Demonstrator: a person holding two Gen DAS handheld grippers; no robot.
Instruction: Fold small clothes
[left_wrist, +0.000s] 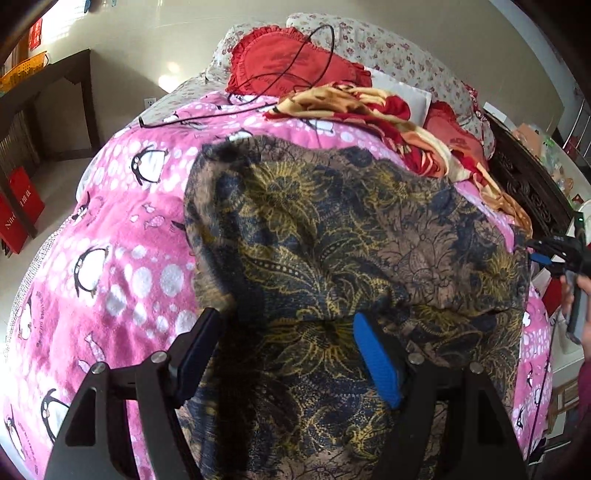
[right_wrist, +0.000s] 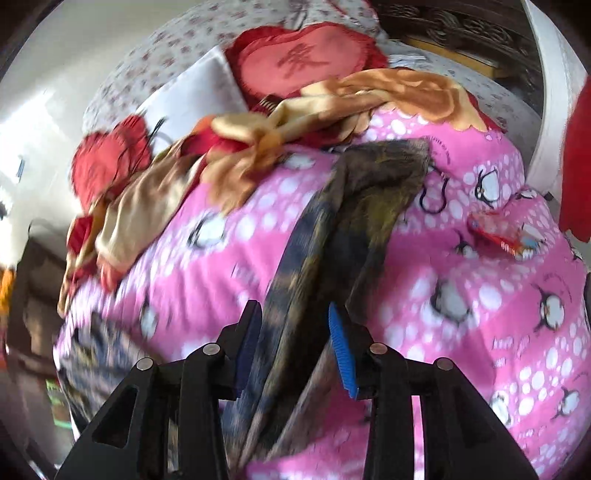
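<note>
While spread across the pink penguin blanket (left_wrist: 122, 236) toward its right edge, dark floral garment (left_wrist: 332, 229) between left gripper (left_wrist: 291, 347), jaws wide apart (nothing pinched); right gripper (right_wrist: 295, 354) slack around a raised fold, for folding over.

Chinese character, illegible, on red cushion (right_wrist: 303, 59).

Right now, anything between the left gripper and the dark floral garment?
Nothing visible. The left gripper hangs open directly over the dark floral garment, which lies spread on the pink penguin blanket. The black cable and the red-and-gold blanket lie farther up the bed, clear of the path.
</note>
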